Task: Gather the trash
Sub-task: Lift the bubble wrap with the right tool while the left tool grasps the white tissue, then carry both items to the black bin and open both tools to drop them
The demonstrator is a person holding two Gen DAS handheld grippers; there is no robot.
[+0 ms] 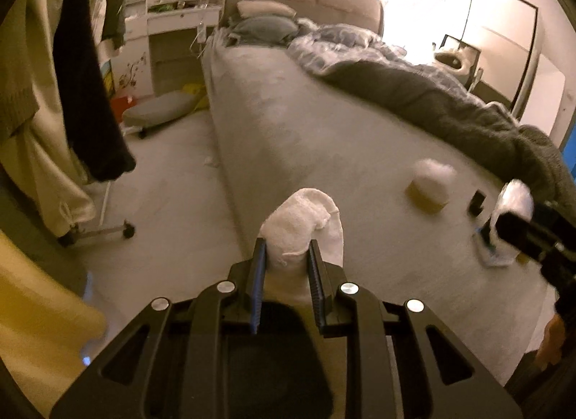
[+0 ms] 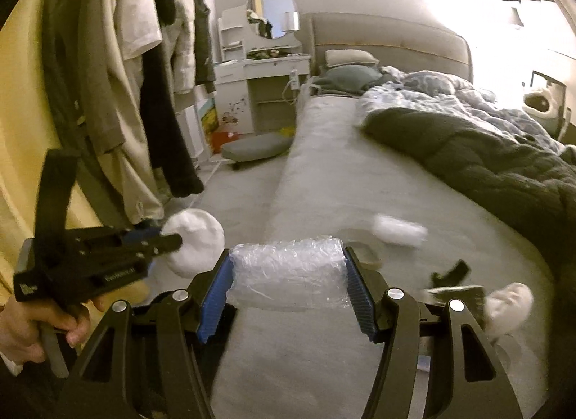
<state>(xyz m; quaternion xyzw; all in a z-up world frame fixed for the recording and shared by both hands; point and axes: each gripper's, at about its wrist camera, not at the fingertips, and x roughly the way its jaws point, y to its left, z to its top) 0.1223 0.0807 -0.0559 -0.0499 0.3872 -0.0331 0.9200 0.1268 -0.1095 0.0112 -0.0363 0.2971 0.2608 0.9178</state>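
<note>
White, soft crumpled tissue (image 1: 302,224) sits pinched between the left gripper's (image 1: 286,253) narrow jaws, while the right gripper (image 2: 288,275) clamps a crinkly, clear roll of bubble wrap (image 2: 288,267) across its wider jaws, both carried above the grey bed (image 1: 324,131). Both pieces squash easily, so I would keep the squeeze steady and the motion level until a bin is reached. More fluffy white scraps (image 2: 397,230) lie on the mattress.

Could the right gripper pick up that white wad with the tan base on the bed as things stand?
Probably not yet: the right gripper is already clamped on a clear bubble-wrap bundle. The white wad with the tan base lies unobstructed on the grey bed sheet.
</note>
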